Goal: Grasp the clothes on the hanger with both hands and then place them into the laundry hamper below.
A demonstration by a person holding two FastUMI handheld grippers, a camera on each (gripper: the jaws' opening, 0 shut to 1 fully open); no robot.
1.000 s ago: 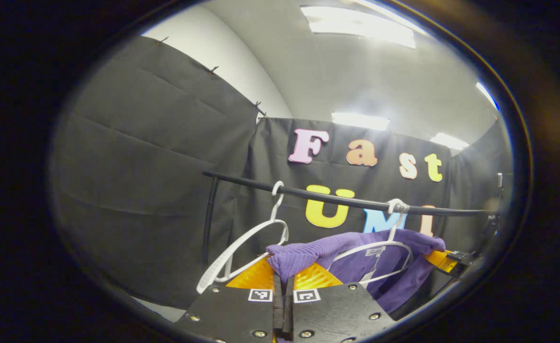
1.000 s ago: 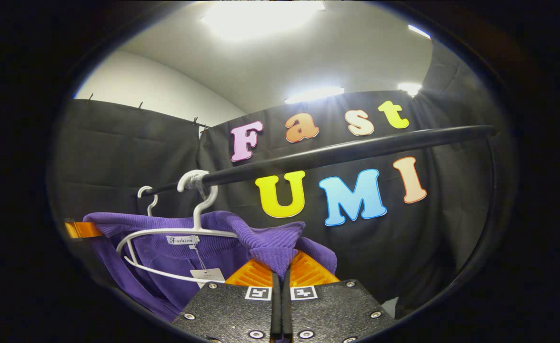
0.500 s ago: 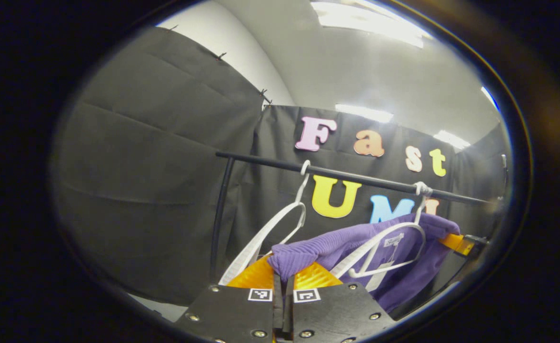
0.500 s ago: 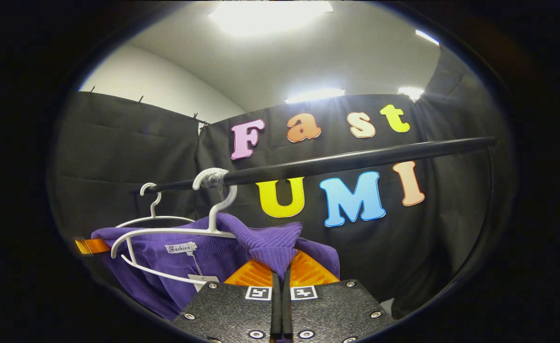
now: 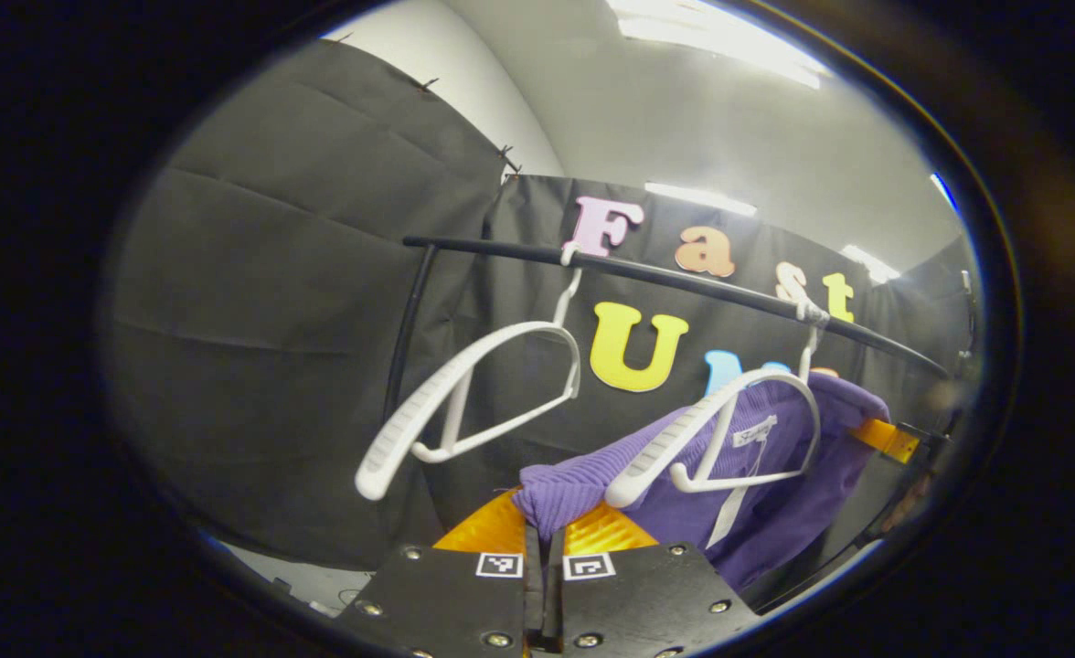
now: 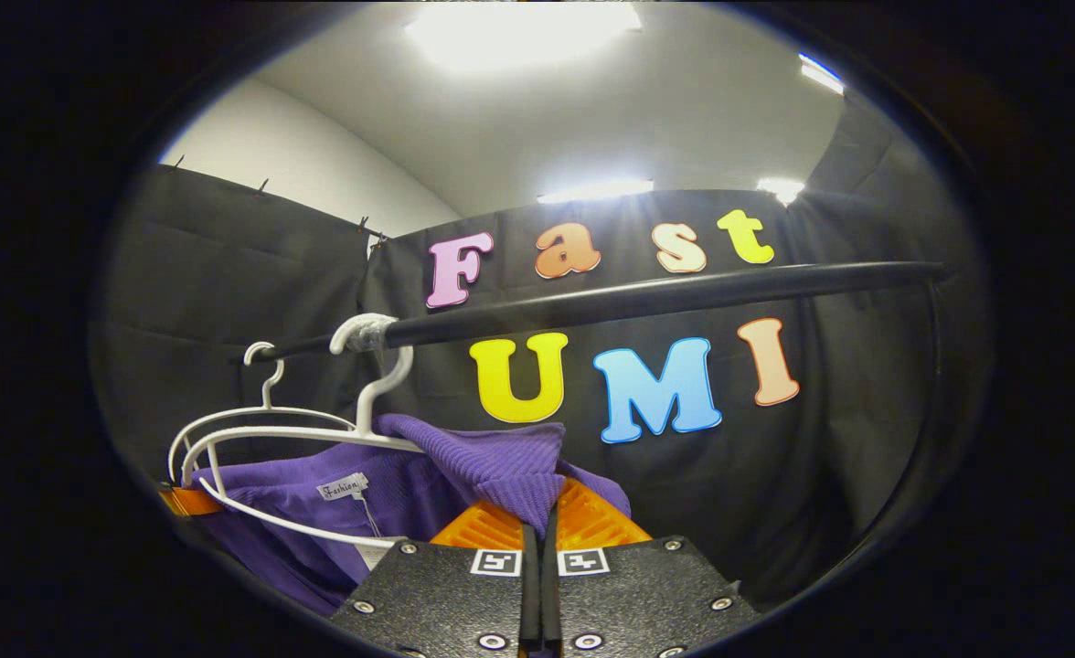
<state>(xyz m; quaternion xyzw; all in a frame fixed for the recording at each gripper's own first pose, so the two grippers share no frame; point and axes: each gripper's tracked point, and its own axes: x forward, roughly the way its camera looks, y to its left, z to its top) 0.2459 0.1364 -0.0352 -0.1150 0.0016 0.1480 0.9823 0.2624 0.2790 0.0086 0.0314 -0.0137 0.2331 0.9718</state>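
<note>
A purple knit garment [image 5: 775, 475] [image 6: 428, 484] is stretched between both grippers. My left gripper [image 5: 542, 523] is shut on one shoulder of it, and my right gripper [image 6: 537, 512] is shut on the other shoulder. The white hanger [image 5: 711, 429] [image 6: 318, 437] that carried it still hooks on the black rail [image 5: 684, 279] [image 6: 647, 297]; its near arm now stands bare in front of the garment in the left gripper view. The other gripper's orange finger [image 5: 885, 440] [image 6: 188, 501] shows at the garment's far end in each view. The hamper is out of sight.
An empty white hanger [image 5: 464, 402] [image 6: 263, 393] hangs on the same rail, to the left. The rail's upright post [image 5: 402, 338] stands at the left end, another post [image 6: 938, 366] at the right. Black cloth walls close in behind.
Both grippers have dropped lower with the garment: rail and hangers sit higher in the left view. The garment's left shoulder has slid off the hanger arm, which now shows bare.
</note>
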